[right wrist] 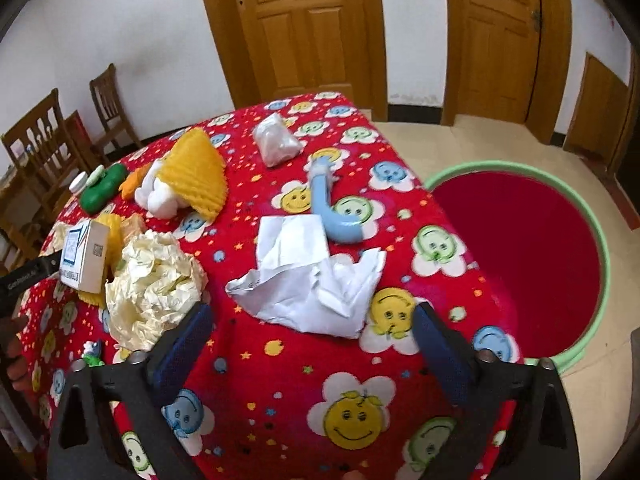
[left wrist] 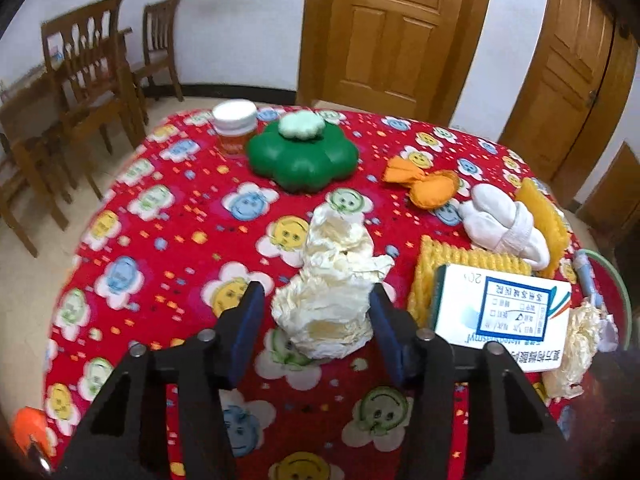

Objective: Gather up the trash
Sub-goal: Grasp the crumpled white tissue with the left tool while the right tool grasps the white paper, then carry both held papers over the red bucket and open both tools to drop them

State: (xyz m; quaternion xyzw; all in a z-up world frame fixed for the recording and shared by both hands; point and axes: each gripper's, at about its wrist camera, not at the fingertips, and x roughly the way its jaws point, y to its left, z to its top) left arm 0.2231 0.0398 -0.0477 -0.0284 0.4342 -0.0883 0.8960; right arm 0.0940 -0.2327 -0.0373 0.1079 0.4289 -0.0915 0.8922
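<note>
My left gripper (left wrist: 318, 312) is spread wide around the crumpled cream paper wad (left wrist: 332, 284), not yet pinching it. My right gripper (right wrist: 314, 336) hangs open before the crumpled white paper sheet (right wrist: 308, 280). Nothing looks collected: the green-rimmed red bin (right wrist: 520, 264) beside the table shows no trash inside, and both pieces lie on the red smiley-flower tablecloth (right wrist: 304, 384).

The table (right wrist: 304, 376) wears a soft, matt printed cloth. The cream paper wad (left wrist: 332, 280) and the white paper sheet (right wrist: 316, 284) are crumpled and matt. The green flower-shaped box (left wrist: 302, 158) looks like glossy plastic; the doors (left wrist: 396, 28) are varnished wood.
</note>
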